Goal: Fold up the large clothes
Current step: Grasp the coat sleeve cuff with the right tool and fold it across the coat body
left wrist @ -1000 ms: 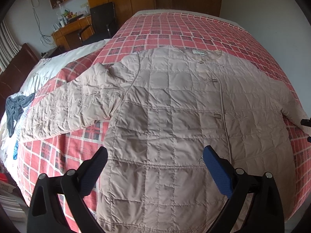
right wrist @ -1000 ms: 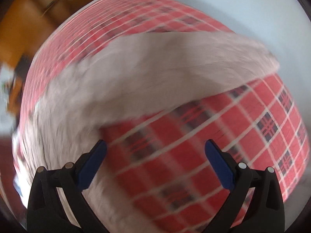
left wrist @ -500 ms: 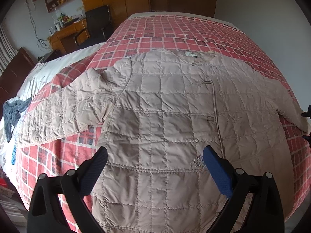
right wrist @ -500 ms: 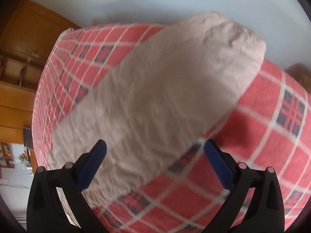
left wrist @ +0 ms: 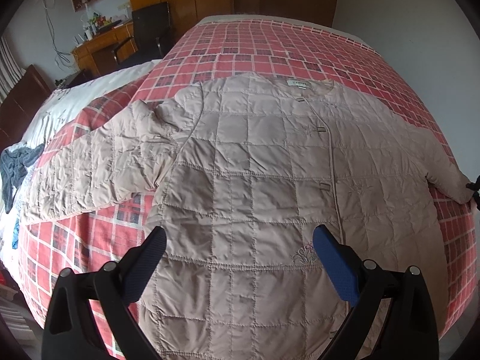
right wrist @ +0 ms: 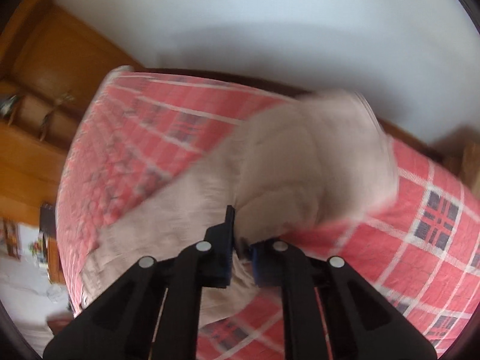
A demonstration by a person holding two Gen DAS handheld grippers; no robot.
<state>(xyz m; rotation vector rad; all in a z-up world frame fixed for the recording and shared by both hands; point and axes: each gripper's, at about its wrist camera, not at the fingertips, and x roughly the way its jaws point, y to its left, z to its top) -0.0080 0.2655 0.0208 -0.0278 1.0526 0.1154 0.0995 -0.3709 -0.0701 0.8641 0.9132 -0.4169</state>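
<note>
One beige quilted jacket lies flat on the red plaid bedspread, collar toward 12 o'clock. Its sleeve cuff at 3 o'clock is clamped by the right gripper. Left gripper hovers wide at the hem; fold judged inward toward 9 o'clock.

My beige quilted jacket lies face up and spread flat on the red plaid bedspread, collar and label toward the far end, front closed with small tab fastenings down a piped placket and a little embroidered motif low on the front. One sleeve stretches out flat and wrinkled toward the bed's left side; the other sleeve reaches the right edge, where my right gripper has its cuff end pinched and bunched, blurred in that view
</note>
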